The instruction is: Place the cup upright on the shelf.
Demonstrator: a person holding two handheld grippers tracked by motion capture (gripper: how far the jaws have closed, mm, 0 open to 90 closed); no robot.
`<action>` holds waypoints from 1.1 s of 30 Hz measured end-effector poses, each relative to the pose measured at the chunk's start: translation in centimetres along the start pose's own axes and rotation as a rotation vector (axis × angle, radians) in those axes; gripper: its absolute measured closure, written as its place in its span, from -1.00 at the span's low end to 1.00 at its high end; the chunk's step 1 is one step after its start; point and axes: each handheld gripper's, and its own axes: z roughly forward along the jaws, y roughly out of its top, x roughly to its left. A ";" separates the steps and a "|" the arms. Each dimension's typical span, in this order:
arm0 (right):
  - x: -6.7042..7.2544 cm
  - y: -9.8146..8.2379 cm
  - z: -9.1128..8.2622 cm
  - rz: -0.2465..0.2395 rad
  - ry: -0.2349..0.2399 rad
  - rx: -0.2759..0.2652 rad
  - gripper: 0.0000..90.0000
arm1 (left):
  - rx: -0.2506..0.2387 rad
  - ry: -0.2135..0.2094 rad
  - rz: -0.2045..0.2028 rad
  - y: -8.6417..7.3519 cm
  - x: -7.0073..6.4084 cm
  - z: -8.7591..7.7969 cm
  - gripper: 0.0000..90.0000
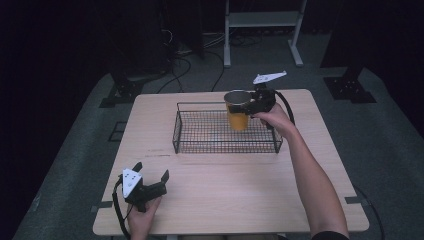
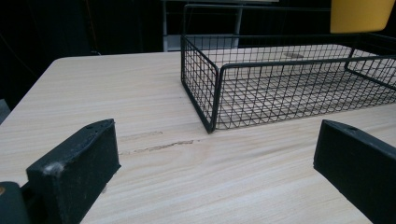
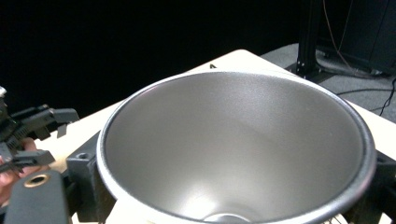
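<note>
**Cup held over the wire basket, idle tongs parked at the near edge**

Clamped by the rim in the right gripper (image 1: pixel 248 106): a yellow cup (image 1: pixel 238 118) with a grey metal inside, upright, hanging over the far right part of the wire basket (image 1: pixel 186 145). Held from the rim rather than the wall, probably so the body stays free to drop straight down between the basket's sides without the tongs fouling the wire. Seen from the right gripper view, jaws pressed against either side of the cup's rim (image 3: pixel 233 154), mouth wide open toward the camera, nothing visible inside. Bottom of the cup apparently above the mesh floor, not resting on it, judging by the left gripper view, where the yellow base (image 2: pixel 362 15) floats above the basket's far rail.

Kept well clear of the basket, nearer the person and off to the left: the left gripper (image 1: pixel 151 173), jaws spread wide and holding nothing, low over the bare table (image 1: pixel 220 190). Parked there most likely to leave the basket unobstructed. Basket itself otherwise empty, set square near the table's far side.
</note>
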 end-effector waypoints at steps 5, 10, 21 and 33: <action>-0.9 -0.8 0.8 0.015 0.008 0.011 -0.74 | 0.000 -0.002 0.000 0.0 0.0 0.0 -1.00; -1.5 -1.3 1.6 0.019 0.006 0.021 -0.74 | -0.001 -0.003 0.000 0.0 0.0 0.0 -1.00; -2.0 -2.8 3.6 0.008 0.003 0.083 -0.74 | -0.003 -0.005 -0.003 0.0 0.1 0.0 -1.00; -2.5 -3.7 5.1 -0.013 -0.027 0.133 -0.74 | -0.003 -0.006 -0.002 0.0 0.1 0.0 -1.00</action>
